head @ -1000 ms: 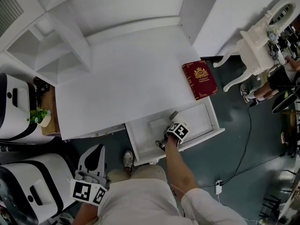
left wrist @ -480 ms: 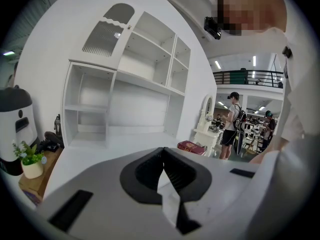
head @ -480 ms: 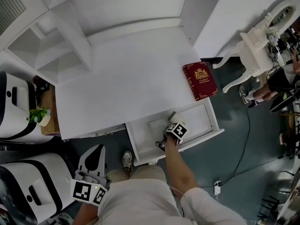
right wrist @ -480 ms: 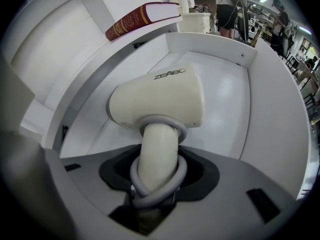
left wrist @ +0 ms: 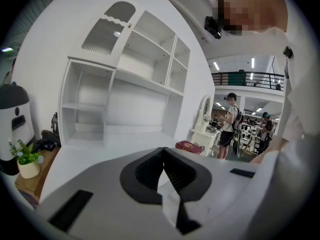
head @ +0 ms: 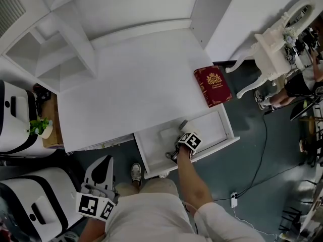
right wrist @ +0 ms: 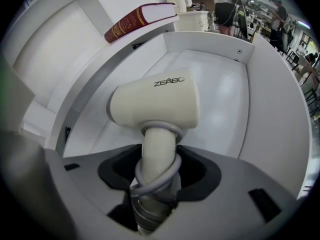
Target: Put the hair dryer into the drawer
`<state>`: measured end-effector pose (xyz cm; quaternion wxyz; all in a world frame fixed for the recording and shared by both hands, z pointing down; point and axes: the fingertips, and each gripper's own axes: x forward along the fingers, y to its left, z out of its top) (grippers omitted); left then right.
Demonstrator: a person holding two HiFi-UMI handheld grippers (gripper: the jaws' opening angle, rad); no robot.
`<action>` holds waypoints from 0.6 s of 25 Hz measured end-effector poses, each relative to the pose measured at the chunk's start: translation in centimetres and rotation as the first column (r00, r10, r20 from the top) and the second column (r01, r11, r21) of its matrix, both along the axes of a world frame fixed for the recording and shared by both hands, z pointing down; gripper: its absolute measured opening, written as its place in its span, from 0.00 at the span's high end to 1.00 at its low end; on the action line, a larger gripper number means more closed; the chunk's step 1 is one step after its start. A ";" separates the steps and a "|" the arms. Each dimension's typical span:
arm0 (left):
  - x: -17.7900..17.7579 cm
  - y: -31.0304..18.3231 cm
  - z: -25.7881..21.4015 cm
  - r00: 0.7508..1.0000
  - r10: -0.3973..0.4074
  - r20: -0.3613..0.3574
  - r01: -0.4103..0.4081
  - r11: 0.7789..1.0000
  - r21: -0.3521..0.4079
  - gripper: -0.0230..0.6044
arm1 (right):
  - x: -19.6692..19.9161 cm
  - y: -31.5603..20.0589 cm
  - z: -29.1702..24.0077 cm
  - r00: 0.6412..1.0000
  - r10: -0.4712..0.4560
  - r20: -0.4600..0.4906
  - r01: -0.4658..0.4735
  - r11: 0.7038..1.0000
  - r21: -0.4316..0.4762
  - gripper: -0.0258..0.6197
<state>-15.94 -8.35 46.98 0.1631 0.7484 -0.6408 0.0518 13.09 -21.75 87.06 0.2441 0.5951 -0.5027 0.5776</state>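
The right hand-held gripper [right wrist: 159,159] points steeply down into the open drawer [head: 225,130]. Its jaws have just been opening. The handle of the hair dryer [right wrist: 155,104], wound with its cord, stands between them, and the pads no longer seem to press on it. The cream body looks to rest on the drawer floor, so the placing appears all but done. What seems left is to draw the gripper clear, and perhaps to push the drawer in.

The left hand-held gripper [head: 101,178] hangs low by the person's side, jaws together on nothing.

On the worktop [head: 131,89] a red book [head: 213,86] lies at the edge just above the drawer, out of the way. Nothing else shows inside the drawer, and only the gripper itself would block closing it. A small potted plant [head: 40,126] stands well off to the left.
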 end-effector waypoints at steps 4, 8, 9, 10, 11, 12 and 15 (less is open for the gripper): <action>-0.3 0.0 -0.1 1.000 0.013 -0.004 -0.013 1.000 0.002 0.94 | 0.0 0.1 -0.3 1.000 0.002 0.011 -0.002 1.000 0.010 0.58; -0.6 0.0 -0.2 1.000 0.024 -0.010 -0.024 1.000 0.013 0.94 | -0.4 0.1 -0.9 0.999 -0.015 0.034 0.014 1.000 0.021 0.49; -0.6 0.0 -0.4 1.000 0.028 -0.011 -0.028 0.999 0.018 0.94 | -0.3 0.1 -1.2 0.999 -0.017 0.033 0.016 1.000 0.027 0.47; -0.7 -0.1 -0.6 0.999 0.034 -0.013 -0.034 0.999 0.024 0.94 | -0.2 0.1 -1.5 0.999 -0.020 0.027 0.019 0.999 0.035 0.47; -0.7 -0.2 -0.7 0.999 0.041 -0.016 -0.040 0.999 0.030 0.94 | -0.1 0.1 -2.0 1.000 -0.025 0.017 0.024 0.999 0.047 0.47; -0.7 -0.3 -0.9 0.999 0.048 -0.018 -0.048 0.998 0.036 0.94 | 0.0 0.0 -2.6 1.000 -0.031 0.006 0.030 0.998 0.061 0.47; -0.4 -0.5 -1.2 0.997 0.075 -0.027 -0.073 0.996 0.056 0.94 | 0.2 -0.8 -4.5 0.998 -0.049 -0.026 0.052 0.992 0.113 0.46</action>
